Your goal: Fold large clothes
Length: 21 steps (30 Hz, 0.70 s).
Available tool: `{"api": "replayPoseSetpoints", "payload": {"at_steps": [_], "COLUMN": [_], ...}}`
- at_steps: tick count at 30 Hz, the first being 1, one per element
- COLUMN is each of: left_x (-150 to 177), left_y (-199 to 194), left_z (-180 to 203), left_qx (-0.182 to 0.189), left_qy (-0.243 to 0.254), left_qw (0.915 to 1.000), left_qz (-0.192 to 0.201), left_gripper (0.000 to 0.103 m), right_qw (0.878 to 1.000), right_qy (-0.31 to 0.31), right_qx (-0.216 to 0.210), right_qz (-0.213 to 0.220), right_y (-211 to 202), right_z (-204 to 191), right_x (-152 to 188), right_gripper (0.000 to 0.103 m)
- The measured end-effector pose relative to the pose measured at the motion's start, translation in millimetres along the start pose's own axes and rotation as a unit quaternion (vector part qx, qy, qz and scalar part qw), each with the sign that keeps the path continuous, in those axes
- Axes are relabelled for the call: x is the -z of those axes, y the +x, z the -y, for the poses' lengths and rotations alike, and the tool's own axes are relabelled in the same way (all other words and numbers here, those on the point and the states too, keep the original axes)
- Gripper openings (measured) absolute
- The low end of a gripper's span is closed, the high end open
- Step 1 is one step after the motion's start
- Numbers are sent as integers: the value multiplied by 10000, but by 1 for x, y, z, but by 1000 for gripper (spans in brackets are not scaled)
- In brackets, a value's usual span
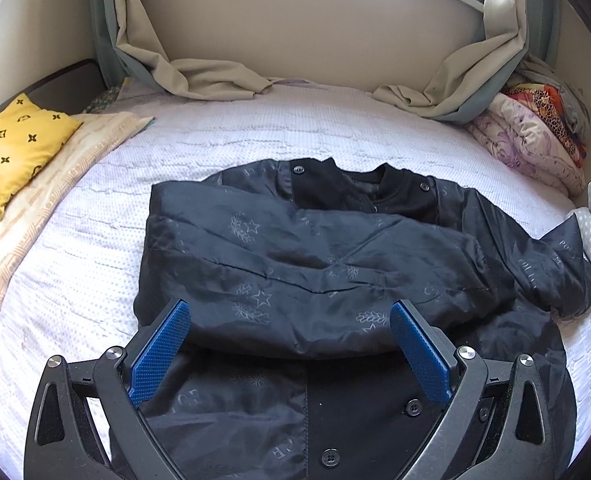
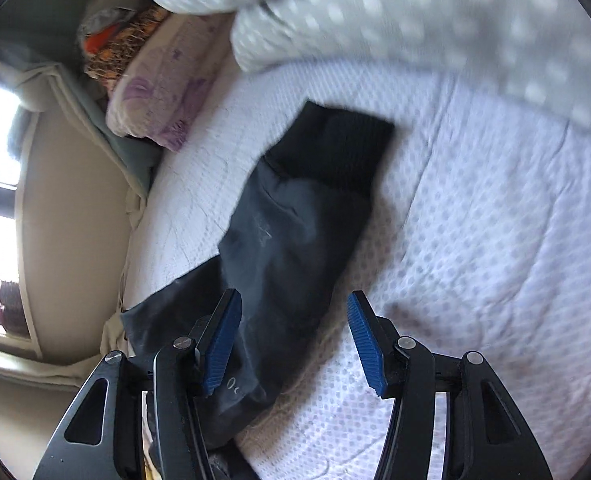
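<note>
A dark navy jacket (image 1: 295,264) with faint star prints lies spread on the white bedspread (image 1: 255,136), collar at the far side. One sleeve is folded across its chest. My left gripper (image 1: 290,306) hovers open over the jacket's buttoned front, blue pads (image 1: 159,356) wide apart and nothing pinched. In the right wrist view the other sleeve (image 2: 287,240) stretches out over the bedspread (image 2: 475,260), ending in a black ribbed cuff (image 2: 343,148). My right gripper (image 2: 294,296) stands open just above this sleeve. Its left finger is over the cloth and its pads (image 2: 365,340) are not pressing on it.
A yellow cushion (image 1: 15,148) and a cream patterned cloth (image 1: 47,216) lie at the bed's left. Curtains (image 1: 215,76) drape onto the far edge under a window. Folded quilts (image 1: 535,140) are stacked at the far right, and a grey dotted pillow (image 2: 415,20) lies beyond the sleeve.
</note>
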<state>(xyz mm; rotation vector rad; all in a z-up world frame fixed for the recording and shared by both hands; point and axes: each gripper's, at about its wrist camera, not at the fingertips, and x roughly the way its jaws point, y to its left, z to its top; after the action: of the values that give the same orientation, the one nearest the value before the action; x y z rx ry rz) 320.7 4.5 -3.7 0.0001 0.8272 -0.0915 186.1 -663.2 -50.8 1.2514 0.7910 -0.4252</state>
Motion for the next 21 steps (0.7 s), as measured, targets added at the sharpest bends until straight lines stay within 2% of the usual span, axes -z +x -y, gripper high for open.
{"api": "replayPoseSetpoints", "payload": {"at_steps": [3,8,12,16,18,20,21], "left_x": [2,-1,-3,-4,-5,-5,-5], "left_y": [4,7,7,8,10,10,9], "left_z": [-1,-5,-9,-12,-14,-16,-17], "left_qx": [94,217,315,355,369,383,372], "left_qy": [-77,-227,-340,-392,-449,-497,-503], "left_qw": [9999,9994,9987,9984,9980,9977,9978], "left_qz": [-109,-154,-203,-208,-234,-249,-238], "left_gripper": [102,102,102,102,102,102,102], "right_qw": [9998,9998,9997,9990,9985,9975,9970], "right_qy": [-98,-136,26,-269,-399,-560,-624], "right_qx": [163,26,-40,19,89,201,230], "right_qz": [-5,165,234,343,375,376,400], "right_y": [10,24,40,50,52,53,51], "right_z": [-5,-13,-9,-18,-23,-26,-27], "right_x": [2,-1,-4,-8,-8,-8,-9], "right_gripper": [54,64,64,64,55,26,23]}}
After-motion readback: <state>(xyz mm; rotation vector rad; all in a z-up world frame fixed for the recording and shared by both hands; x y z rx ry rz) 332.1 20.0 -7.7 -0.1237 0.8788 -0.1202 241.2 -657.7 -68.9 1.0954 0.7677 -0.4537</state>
